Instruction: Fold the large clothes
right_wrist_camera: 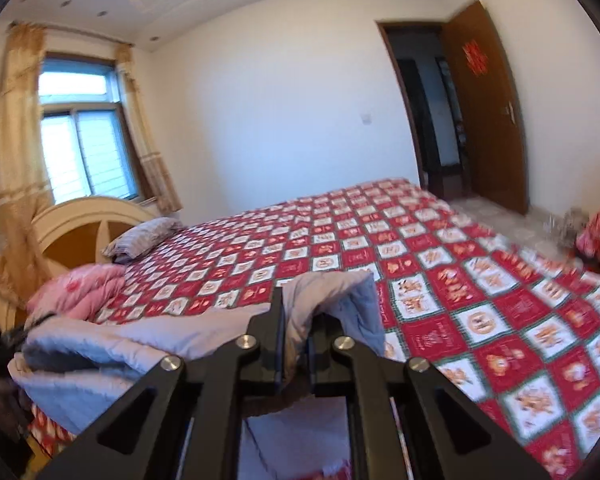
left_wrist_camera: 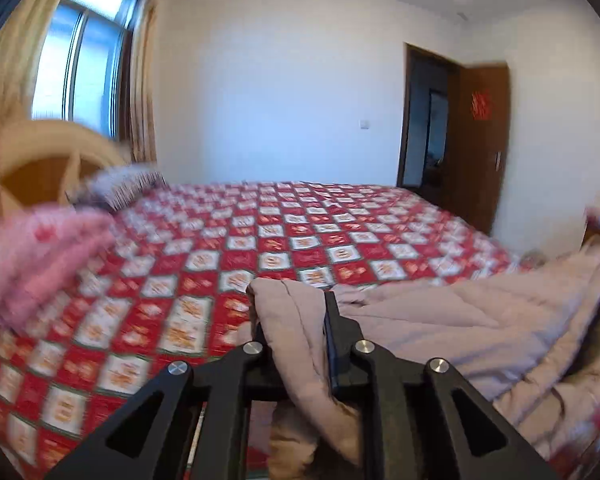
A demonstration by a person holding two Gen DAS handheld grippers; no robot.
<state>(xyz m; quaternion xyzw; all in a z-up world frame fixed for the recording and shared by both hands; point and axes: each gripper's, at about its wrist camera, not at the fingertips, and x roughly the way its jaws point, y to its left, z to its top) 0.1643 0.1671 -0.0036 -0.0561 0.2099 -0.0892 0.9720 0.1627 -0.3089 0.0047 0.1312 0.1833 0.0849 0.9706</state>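
Red bedspread [right_wrist_camera: 440, 280] lies open ahead (pink quilt [right_wrist_camera: 80, 288] and pillow [right_wrist_camera: 144, 240] crowd the headboard end).

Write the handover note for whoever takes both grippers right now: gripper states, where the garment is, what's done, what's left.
Left gripper: shut on a bunched edge of the padded grey-pink garment.
Right gripper: shut on another edge of the same garment.
The garment hangs between the two grippers over the near edge of the bed, rumpled, no neat fold visible.
A pink quilt and a pillow lie near the headboard, untouched.
Left to do, probably: lay it flat on the red checked bedspread, smooth it, then fold.
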